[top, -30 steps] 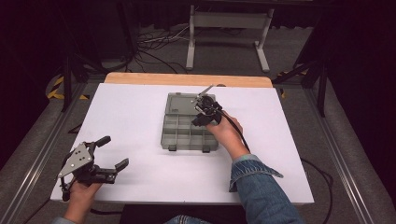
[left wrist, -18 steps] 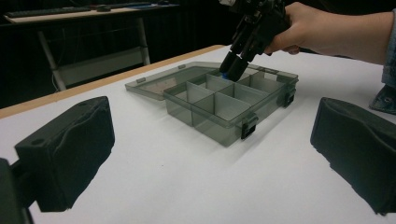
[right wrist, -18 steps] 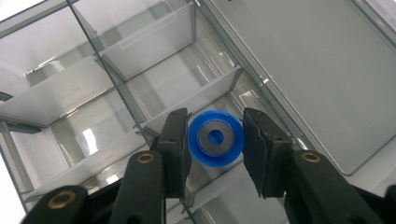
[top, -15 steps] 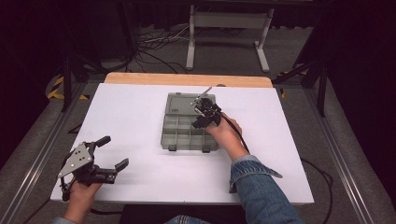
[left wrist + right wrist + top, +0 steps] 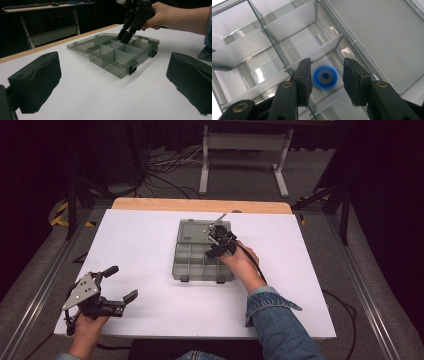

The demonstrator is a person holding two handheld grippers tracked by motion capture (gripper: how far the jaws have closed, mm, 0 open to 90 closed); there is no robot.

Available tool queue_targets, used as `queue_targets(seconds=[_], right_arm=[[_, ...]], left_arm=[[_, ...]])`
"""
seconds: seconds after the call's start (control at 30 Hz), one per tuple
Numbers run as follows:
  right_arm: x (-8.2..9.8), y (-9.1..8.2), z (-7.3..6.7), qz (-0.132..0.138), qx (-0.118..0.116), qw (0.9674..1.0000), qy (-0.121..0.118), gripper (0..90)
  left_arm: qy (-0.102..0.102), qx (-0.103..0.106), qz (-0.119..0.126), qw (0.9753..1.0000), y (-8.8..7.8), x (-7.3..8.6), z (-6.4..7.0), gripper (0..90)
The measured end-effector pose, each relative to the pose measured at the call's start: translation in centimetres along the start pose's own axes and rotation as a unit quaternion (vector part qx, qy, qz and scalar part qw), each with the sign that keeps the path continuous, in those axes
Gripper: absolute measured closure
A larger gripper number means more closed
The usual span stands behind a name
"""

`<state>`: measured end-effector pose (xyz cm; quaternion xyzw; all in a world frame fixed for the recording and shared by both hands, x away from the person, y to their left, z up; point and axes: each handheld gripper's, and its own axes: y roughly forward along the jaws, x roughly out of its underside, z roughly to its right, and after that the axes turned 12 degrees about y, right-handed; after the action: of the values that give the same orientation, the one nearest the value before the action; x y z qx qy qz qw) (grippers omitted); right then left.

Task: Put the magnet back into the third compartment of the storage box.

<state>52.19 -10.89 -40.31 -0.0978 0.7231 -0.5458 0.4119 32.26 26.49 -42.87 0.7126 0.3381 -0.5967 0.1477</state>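
Note:
A clear grey compartment box (image 5: 200, 265) lies open mid-table, its lid (image 5: 197, 230) flat behind it. My right gripper (image 5: 213, 252) points down into a far right compartment of the box (image 5: 117, 60). In the right gripper view its jaws stand apart on either side of a small blue ring (image 5: 325, 77), which looks blurred and lies on that compartment's floor; the right gripper (image 5: 325, 81) is open. My left gripper (image 5: 122, 281) is held at the table's front left, open and empty, and its pads (image 5: 37, 77) frame the box from a distance.
The white table top (image 5: 310, 270) has a wooden strip (image 5: 200, 205) along its far edge. The other box compartments (image 5: 244, 50) look bare. A sleeve in blue denim (image 5: 280, 320) reaches in from the front right. Cables and a metal stand lie on the floor beyond.

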Motion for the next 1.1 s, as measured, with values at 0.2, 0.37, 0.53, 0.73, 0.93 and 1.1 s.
queue_targets(seconds=[0.2, 0.37, 0.53, 0.73, 0.93, 1.1], right_arm=[[0.1, -0.8, -0.1, 0.011, 0.010, 0.9999, -0.007, 52.6], [0.1, -2.2, -0.6, 0.036, 0.012, 0.9993, -0.008, 41.8], [0.3, -4.0, -1.3, 0.065, 0.004, 0.9977, -0.015, 27.9], [0.7, -5.5, -2.0, 0.085, -0.003, 0.9961, -0.024, 19.5], [2.2, -8.1, -2.8, 0.137, -0.020, 0.9900, -0.023, 13.1], [3.7, -9.6, -3.0, 0.168, -0.033, 0.9850, -0.020, 9.1]], left_arm=[[-0.001, 0.001, -0.001, 1.0000, 0.0, 0.0, 0.0, 0.4], [0.000, 0.001, 0.000, 1.0000, 0.1, 0.0, 0.0, 0.5], [-0.001, 0.000, 0.000, 1.0000, 0.1, 0.1, 0.0, 0.4], [-0.002, 0.000, 0.000, 1.0000, 0.1, 0.1, 0.0, 0.4], [-0.004, 0.000, 0.000, 1.0000, 0.0, 0.1, -0.1, 0.4], [-0.002, -0.001, 0.003, 1.0000, 0.0, 0.0, 0.0, 0.4]])
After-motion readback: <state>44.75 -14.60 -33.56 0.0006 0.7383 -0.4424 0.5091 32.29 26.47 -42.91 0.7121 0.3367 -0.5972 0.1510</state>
